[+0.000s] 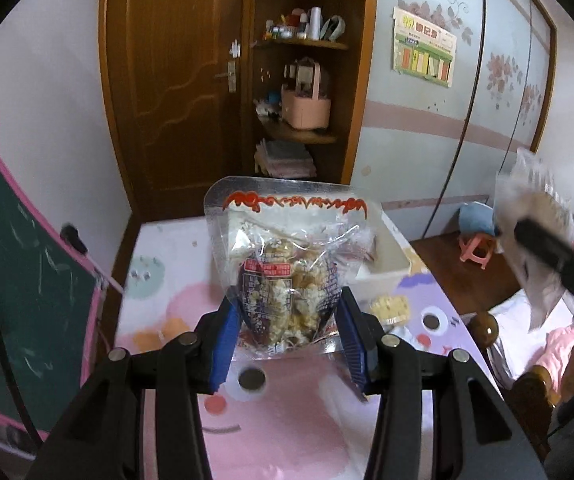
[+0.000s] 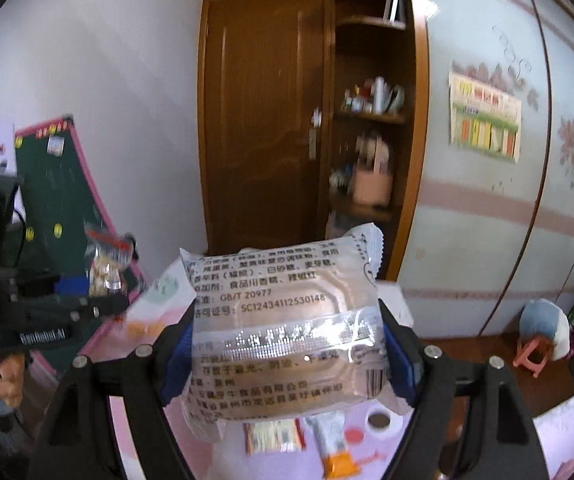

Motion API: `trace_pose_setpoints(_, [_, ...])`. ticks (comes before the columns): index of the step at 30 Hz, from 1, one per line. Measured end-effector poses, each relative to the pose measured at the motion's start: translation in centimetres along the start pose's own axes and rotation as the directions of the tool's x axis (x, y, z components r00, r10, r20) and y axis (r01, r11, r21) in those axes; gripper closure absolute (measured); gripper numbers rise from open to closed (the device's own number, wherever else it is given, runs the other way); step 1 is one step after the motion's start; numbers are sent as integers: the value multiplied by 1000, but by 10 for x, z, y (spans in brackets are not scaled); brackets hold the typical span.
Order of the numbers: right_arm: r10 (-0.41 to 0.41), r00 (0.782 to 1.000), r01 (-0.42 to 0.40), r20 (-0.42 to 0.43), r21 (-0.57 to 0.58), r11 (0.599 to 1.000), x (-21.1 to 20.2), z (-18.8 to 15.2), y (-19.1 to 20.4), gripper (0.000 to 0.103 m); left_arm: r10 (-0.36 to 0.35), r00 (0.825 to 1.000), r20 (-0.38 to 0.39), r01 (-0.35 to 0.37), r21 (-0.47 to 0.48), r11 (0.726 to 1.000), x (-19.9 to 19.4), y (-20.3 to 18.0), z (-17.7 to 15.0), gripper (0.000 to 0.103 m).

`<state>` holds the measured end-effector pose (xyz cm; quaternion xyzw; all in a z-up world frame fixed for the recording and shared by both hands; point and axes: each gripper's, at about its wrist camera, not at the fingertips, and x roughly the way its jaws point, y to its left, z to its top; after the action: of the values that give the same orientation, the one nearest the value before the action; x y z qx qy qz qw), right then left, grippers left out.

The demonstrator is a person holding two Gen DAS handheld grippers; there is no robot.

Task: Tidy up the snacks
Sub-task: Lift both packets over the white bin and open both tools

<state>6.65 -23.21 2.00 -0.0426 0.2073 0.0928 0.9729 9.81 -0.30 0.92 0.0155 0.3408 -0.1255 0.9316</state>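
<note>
My left gripper point(image 1: 289, 320) is shut on a clear snack bag point(image 1: 287, 264) with a red printed top and pale puffed pieces, held upright above the pink cartoon table mat point(image 1: 279, 432). A white box point(image 1: 387, 260) stands just behind the bag. My right gripper point(image 2: 287, 340) is shut on a clear wrapped round cake packet point(image 2: 283, 320) with black print, held above the table. The right gripper with its packet point(image 1: 535, 216) shows blurred at the right of the left wrist view. The left gripper with its bag point(image 2: 105, 268) shows at the left of the right wrist view.
A small yellow snack pack point(image 1: 391, 308) lies on the mat right of the held bag. Two small packets, one striped point(image 2: 275, 436) and one orange-tipped point(image 2: 335, 448), lie below the right gripper. A green chalkboard point(image 1: 19, 280) leans at left. A wooden door point(image 1: 175, 80) and shelves point(image 1: 303, 92) are behind.
</note>
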Motion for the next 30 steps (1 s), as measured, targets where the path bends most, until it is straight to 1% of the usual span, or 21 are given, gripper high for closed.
trace_pose_setpoints(2, [-8, 999, 8, 35, 11, 1000, 6, 17, -6, 23, 13, 1000, 25, -14, 14, 1000, 1, -2, 20, 58])
trace_pose_setpoints(5, [-12, 998, 11, 65, 15, 1000, 18, 40, -12, 23, 40, 997, 60, -42, 32, 999, 6, -3, 44, 57])
trace_pose_setpoints(9, [-5, 997, 4, 76, 19, 1000, 46, 66, -18, 23, 51, 995, 84, -55, 45, 997, 21, -6, 79, 57])
trace_pose_setpoints(12, [-12, 997, 9, 76, 35, 999, 68, 76, -23, 23, 64, 993, 96, -69, 50, 996, 39, -10, 98, 57])
trace_pose_setpoints(15, [-11, 998, 6, 61, 74, 997, 98, 81, -31, 23, 77, 992, 100, -82, 49, 995, 65, -11, 116, 57])
trace_pose_setpoints(18, [-19, 999, 16, 32, 96, 995, 126, 80, -38, 22, 84, 993, 79, -87, 37, 996, 96, -9, 127, 57])
trace_pose_setpoints(21, [-22, 1000, 22, -7, 113, 993, 153, 76, -44, 22, 96, 994, 45, -97, 35, 995, 130, -7, 131, 57])
trace_pose_setpoints(27, [-35, 995, 48, -91, 138, 989, 200, 59, -58, 22, 100, 994, -41, -99, 10, 995, 190, -1, 127, 57])
trace_pose_setpoints(30, [-41, 991, 59, -126, 148, 987, 216, 51, -63, 22, 98, 993, -63, -98, 0, 995, 210, 1, 124, 57])
